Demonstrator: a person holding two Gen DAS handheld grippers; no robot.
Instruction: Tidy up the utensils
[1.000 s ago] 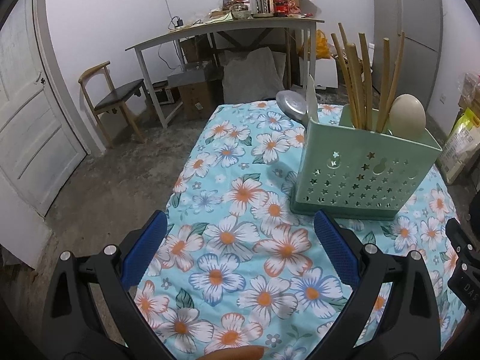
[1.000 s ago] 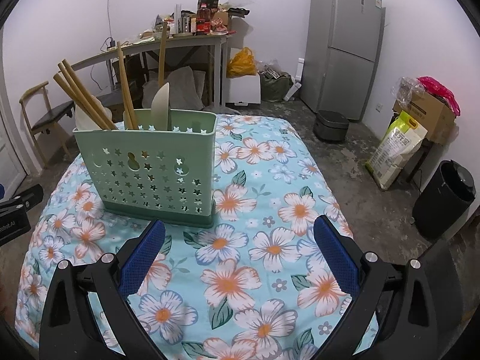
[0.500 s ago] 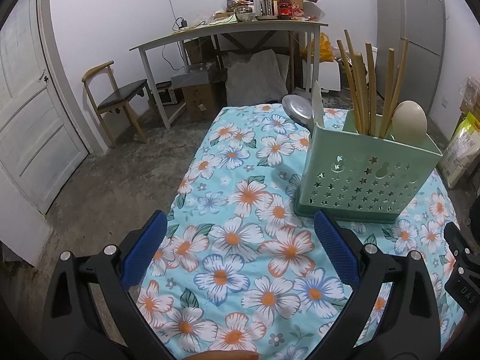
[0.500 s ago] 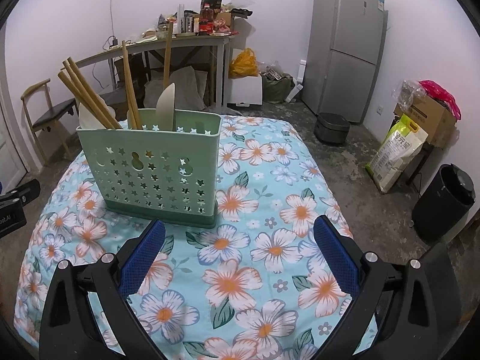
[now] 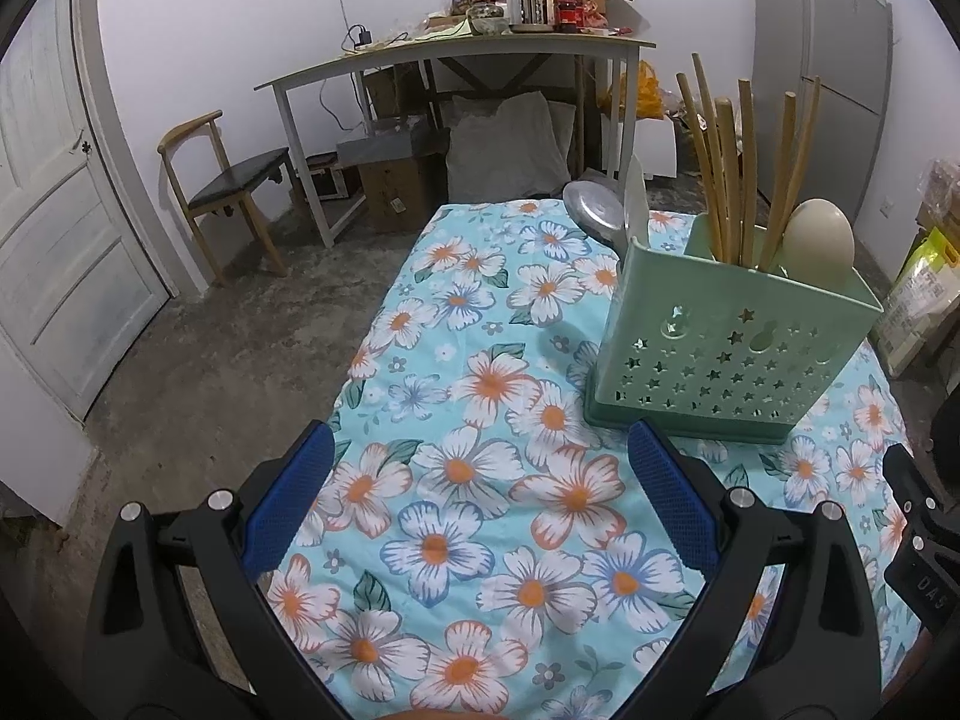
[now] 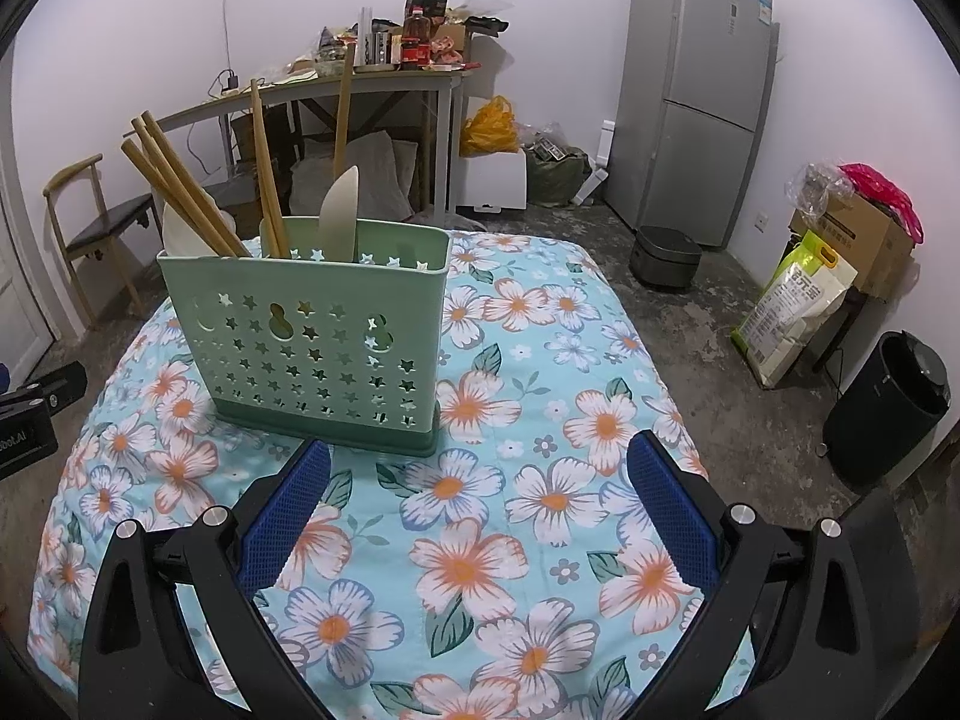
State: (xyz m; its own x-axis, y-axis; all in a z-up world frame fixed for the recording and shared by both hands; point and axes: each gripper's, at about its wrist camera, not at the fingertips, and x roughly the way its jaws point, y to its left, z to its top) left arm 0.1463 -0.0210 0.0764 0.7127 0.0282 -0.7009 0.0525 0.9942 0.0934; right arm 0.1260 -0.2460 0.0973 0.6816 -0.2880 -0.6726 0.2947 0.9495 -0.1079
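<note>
A green perforated utensil holder (image 5: 726, 354) stands on the floral tablecloth (image 5: 480, 480); it also shows in the right wrist view (image 6: 318, 342). It holds several wooden chopsticks (image 5: 729, 168), a cream spoon (image 5: 817, 235), a metal ladle (image 5: 594, 210) and a pale spatula (image 6: 341, 213). My left gripper (image 5: 480, 504) is open and empty, low over the cloth, near and left of the holder. My right gripper (image 6: 477, 504) is open and empty, near and right of the holder. No loose utensil lies on the cloth in view.
A cluttered grey table (image 5: 456, 54), a wooden chair (image 5: 228, 186) and a white door (image 5: 54, 210) stand beyond. A fridge (image 6: 696, 96), a rice cooker (image 6: 665, 257), a rice bag (image 6: 798, 306) and a black bin (image 6: 888, 414) stand to the right.
Both grippers have drawn back and risen slightly from the holder, which looks smaller. Both stay open and empty.
</note>
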